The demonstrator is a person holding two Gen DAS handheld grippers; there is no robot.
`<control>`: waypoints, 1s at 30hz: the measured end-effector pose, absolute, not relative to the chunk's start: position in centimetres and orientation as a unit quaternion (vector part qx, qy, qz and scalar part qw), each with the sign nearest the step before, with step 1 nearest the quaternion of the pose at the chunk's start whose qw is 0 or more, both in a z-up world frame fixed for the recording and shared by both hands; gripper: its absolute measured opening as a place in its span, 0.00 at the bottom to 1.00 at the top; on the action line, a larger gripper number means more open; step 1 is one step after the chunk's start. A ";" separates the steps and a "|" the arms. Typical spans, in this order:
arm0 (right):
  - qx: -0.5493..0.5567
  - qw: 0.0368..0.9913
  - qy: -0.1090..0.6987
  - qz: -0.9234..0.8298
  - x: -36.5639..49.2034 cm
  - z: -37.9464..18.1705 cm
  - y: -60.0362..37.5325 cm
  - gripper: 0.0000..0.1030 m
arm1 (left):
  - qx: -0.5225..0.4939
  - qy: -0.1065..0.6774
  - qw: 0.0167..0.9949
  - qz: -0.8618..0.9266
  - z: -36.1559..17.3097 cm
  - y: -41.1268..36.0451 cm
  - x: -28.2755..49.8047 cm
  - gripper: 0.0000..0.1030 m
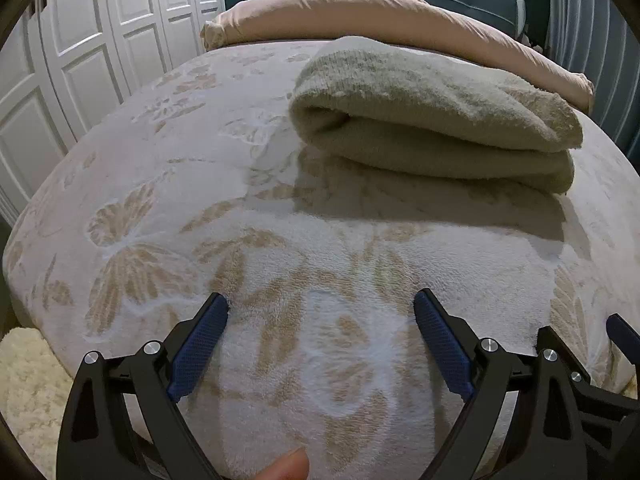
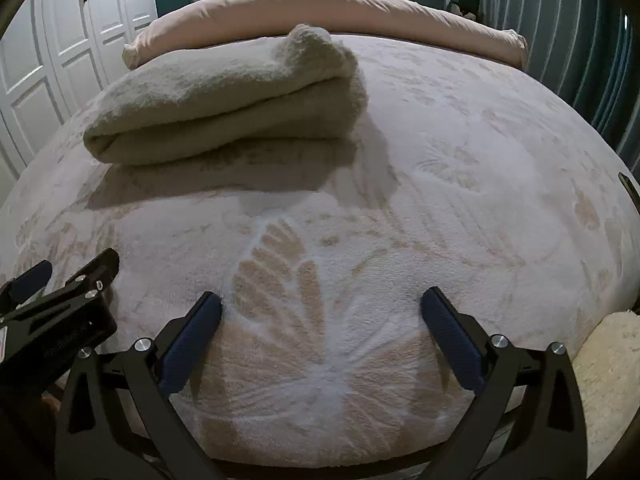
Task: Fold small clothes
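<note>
Currently we hold both tools with nothing in them. On the left gripper (image 1: 322, 306), the jaws stand wide apart, and only the patterned bed cover (image 1: 160, 208) shows between the blue pads (image 1: 200, 344). On the right gripper (image 2: 321, 306), the jaws are likewise spread wide and bear on nothing. Each tool points down toward the near part of the bed, and the two sit just beside each other (a part of each appears at the edge of the other's view).

The folded garment (image 1: 436, 120) lies ahead of the left gripper and off to its right, well apart from the fingertips. From the right gripper it lies ahead and to the left (image 2: 224, 108). It rests flat on the bed cover as a thick, layered bundle of pale fleecy fabric, with a rounded fold edge facing us. One corner on the far side stands up slightly in the right wrist view. A pink duvet (image 1: 360, 12) lies beyond it, near the headboard.

We judge that the fold of this piece is complete, since the layers are stacked and neither tool touches them. No other unfolded garment appears in either view. What remains, if anything, is to flatten the raised corner or to fetch a further piece from outside the views.
</note>
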State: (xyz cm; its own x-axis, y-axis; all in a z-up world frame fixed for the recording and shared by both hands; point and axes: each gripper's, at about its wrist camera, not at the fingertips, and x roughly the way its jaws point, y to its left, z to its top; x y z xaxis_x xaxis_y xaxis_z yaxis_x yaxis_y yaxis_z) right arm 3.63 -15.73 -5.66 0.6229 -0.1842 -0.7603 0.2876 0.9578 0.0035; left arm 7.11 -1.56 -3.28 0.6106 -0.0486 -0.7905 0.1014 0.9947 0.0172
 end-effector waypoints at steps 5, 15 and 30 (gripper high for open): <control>0.058 0.906 0.400 -0.130 3.4 -5.9 -15.8 0.96 | 0.034 0.429 0.901 -0.044 -3.5 -1.5 7.2 0.89; 0.063 0.907 0.395 -0.131 2.9 -6.1 -15.7 0.96 | 0.036 0.416 0.908 -0.037 -3.6 -1.9 6.3 0.89; 0.063 0.908 0.393 -0.130 2.8 -6.1 -15.8 0.96 | 0.036 0.414 0.909 -0.035 -3.5 -2.1 6.2 0.89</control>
